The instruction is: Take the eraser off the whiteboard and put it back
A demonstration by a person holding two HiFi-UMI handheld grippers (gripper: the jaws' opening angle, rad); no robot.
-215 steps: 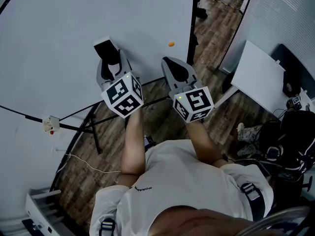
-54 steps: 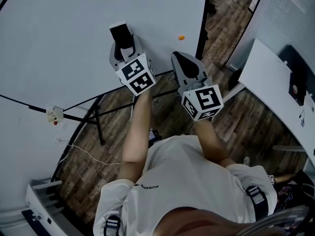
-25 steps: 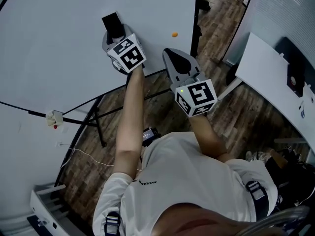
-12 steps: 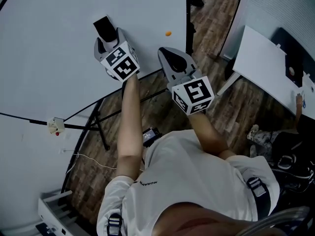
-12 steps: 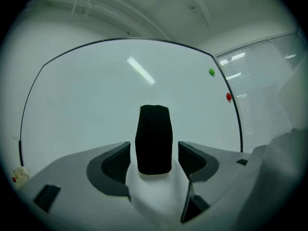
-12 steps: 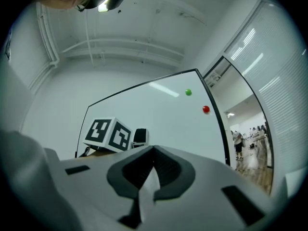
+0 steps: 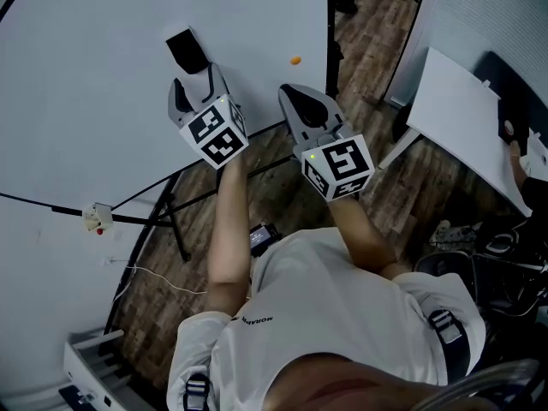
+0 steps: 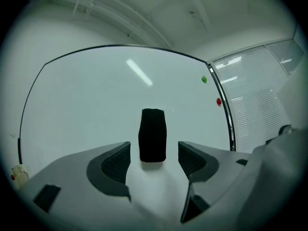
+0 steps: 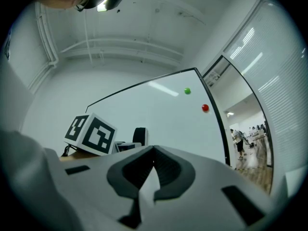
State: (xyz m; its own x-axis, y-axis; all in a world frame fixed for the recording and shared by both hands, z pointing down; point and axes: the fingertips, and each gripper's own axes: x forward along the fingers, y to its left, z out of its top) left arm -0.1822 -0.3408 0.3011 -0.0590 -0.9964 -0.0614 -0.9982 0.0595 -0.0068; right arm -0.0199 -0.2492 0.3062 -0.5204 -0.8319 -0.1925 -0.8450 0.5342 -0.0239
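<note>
The whiteboard (image 7: 103,75) fills the left of the head view, and the eraser (image 7: 186,50) sits on its face as a dark upright block, back on the board and free of both grippers.

Just below it, the left gripper (image 7: 195,80) points level at the board. Its jaws have just been opening and now stand wide. The eraser lies ahead of them, in line with the gap, but no pad touches it and nothing is between the pads.

We judge the eraser to be light, with a stiff body that won't give under a firm squeeze and a soft wiping face against the board. It shows only as a black shape, so we can't say whether a magnet or something else keeps it there. If it is a magnet, we would expect a small tug before it lets go, and it could slide down the smooth board if nudged sideways.

For another lift, we think the best hold is on the two long side faces, about mid-height. The jaws should close squarely so the block doesn't twist, then draw straight away from the board.

Further right, the right gripper (image 7: 295,97) hangs clear of the board, with its jaws closed together on nothing.
</note>
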